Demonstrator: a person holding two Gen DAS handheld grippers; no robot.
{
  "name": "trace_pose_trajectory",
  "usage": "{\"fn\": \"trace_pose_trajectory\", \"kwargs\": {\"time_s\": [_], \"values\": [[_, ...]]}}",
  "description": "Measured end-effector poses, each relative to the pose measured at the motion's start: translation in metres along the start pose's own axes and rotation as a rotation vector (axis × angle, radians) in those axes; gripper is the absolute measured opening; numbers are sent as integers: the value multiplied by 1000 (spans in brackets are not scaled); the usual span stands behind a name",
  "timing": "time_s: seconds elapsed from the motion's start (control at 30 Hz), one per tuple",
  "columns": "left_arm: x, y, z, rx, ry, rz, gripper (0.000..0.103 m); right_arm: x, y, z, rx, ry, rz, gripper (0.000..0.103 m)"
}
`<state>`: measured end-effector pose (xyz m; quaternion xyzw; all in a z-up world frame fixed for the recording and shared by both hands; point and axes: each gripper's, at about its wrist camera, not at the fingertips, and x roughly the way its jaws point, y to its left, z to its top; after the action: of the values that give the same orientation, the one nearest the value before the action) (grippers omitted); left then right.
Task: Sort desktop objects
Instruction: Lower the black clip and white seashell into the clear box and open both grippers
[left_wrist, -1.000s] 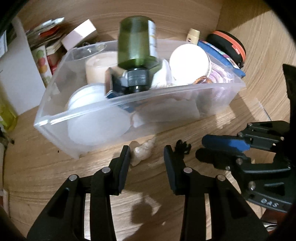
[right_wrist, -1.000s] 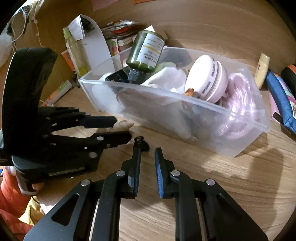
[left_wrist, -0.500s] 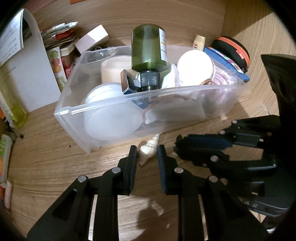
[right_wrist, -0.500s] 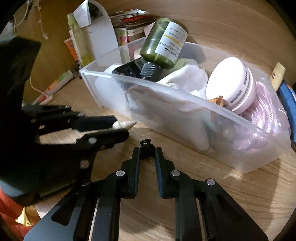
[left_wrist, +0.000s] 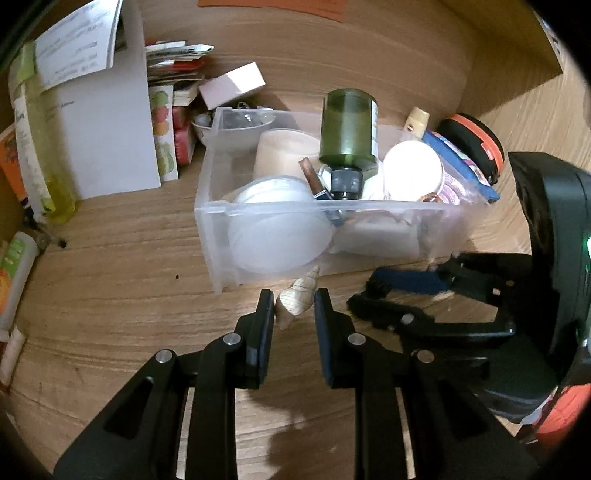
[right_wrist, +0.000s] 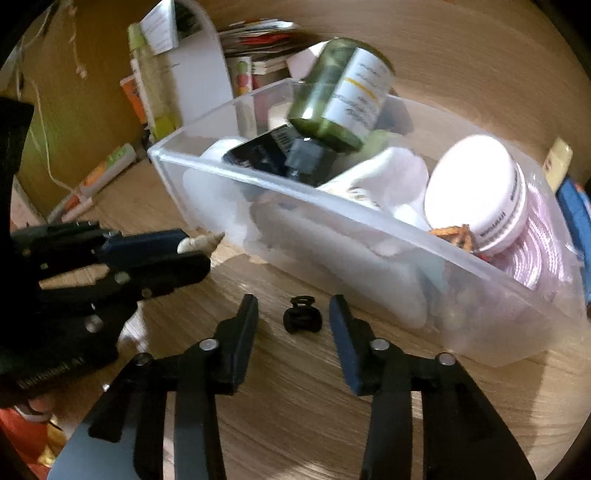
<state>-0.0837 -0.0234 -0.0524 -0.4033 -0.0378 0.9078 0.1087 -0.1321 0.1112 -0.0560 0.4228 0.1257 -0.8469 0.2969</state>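
Observation:
A pale spiral seashell (left_wrist: 300, 293) is pinched between the pads of my left gripper (left_wrist: 291, 297), just in front of the clear plastic bin (left_wrist: 369, 206). The right wrist view shows that left gripper (right_wrist: 195, 249) at the left, with the seashell (right_wrist: 201, 242) sticking out of its tips. My right gripper (right_wrist: 293, 301) has its jaws apart and opening. A small black hair clip (right_wrist: 302, 319) lies on the desk between them, touching neither pad. The right gripper (left_wrist: 364, 293) sits to the right of the left one.
The bin (right_wrist: 332, 218) holds a tilted green bottle (left_wrist: 347, 125), a white jar (left_wrist: 412, 170), cloth and other items. Booklets, a white file holder (left_wrist: 107, 122) and a yellow-green bottle (left_wrist: 37, 147) stand at the left. A blue pouch (left_wrist: 458, 158) and an orange-rimmed case (left_wrist: 476, 144) lie behind the bin.
My left gripper closed on the seashell and shifted left along the bin. My right gripper, pinched on the black clip half a second ago, has spread, and the clip rests on the desk.

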Motion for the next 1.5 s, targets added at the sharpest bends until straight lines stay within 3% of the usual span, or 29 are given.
{"fn": "trace_pose_trajectory", "kwargs": {"time_s": [0.4, 0.9, 1.23, 1.5], "values": [[-17, -16, 5, 34, -41, -40, 21, -49, -15, -7, 100, -118, 58, 17], [-31, -61, 59, 121, -152, -106, 21, -119, -53, 5, 137, -316, -29, 17], [18, -74, 73, 146, -67, -92, 21, -93, -81, 5, 163, -267, -73, 17], [25, -72, 74, 138, -56, -90, 21, -85, -88, 6, 171, -261, -57, 17]]}}
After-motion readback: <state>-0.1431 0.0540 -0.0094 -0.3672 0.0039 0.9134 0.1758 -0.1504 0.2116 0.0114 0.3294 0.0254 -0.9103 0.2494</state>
